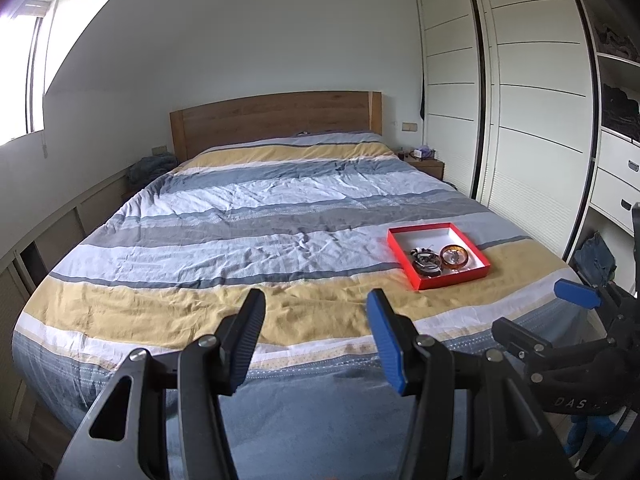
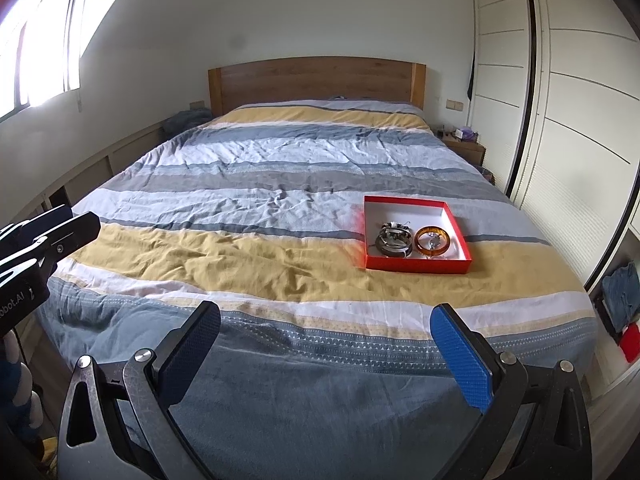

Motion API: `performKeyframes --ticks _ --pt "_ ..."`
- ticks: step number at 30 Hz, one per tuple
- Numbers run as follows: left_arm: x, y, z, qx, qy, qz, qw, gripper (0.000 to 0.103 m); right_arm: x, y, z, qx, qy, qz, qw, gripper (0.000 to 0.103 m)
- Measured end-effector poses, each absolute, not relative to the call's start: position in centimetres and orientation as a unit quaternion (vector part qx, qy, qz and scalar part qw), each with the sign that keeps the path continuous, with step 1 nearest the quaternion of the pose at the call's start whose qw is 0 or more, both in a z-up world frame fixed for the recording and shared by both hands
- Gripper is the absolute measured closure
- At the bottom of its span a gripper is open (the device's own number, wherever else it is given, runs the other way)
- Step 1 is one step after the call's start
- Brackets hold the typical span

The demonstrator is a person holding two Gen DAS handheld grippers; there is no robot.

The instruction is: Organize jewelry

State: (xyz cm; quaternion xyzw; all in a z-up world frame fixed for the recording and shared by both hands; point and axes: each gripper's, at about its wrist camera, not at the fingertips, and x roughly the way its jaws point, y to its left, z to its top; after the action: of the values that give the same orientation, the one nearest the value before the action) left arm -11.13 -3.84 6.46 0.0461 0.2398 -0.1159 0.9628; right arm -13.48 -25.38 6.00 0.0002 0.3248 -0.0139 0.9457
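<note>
A red box [image 2: 416, 266] holding bracelets [image 2: 394, 239] and an amber bangle [image 2: 435, 241] is placed near the bed's [image 2: 280, 216] right edge. The left gripper [image 1: 316, 344] and right gripper [image 2: 324, 356] are held wide, empty, off the foot edge.

Wrinkled cloth duvet [image 2: 248, 216]; wood headboard [image 2: 316, 80]; glossy amber bangle [image 2: 433, 241].

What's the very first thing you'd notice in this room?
The red box on the striped bed, toward its right side, with an amber bangle and darker bracelets inside. Both grippers, left and right, hang open at the bed's foot.
</note>
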Motion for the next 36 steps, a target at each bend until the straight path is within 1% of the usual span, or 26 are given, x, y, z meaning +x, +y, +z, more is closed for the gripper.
performKeyframes --ticks 22,36 --pt "-14.0 -4.3 8.1 0.051 0.214 -0.121 0.968 0.052 -17.3 -25.3 8.4 0.0 0.28 -0.018 0.96 0.0" --pt "-14.1 -4.4 8.0 0.046 0.219 -0.127 0.966 0.052 -17.6 -25.3 8.4 -0.001 0.282 -0.018 0.959 0.0"
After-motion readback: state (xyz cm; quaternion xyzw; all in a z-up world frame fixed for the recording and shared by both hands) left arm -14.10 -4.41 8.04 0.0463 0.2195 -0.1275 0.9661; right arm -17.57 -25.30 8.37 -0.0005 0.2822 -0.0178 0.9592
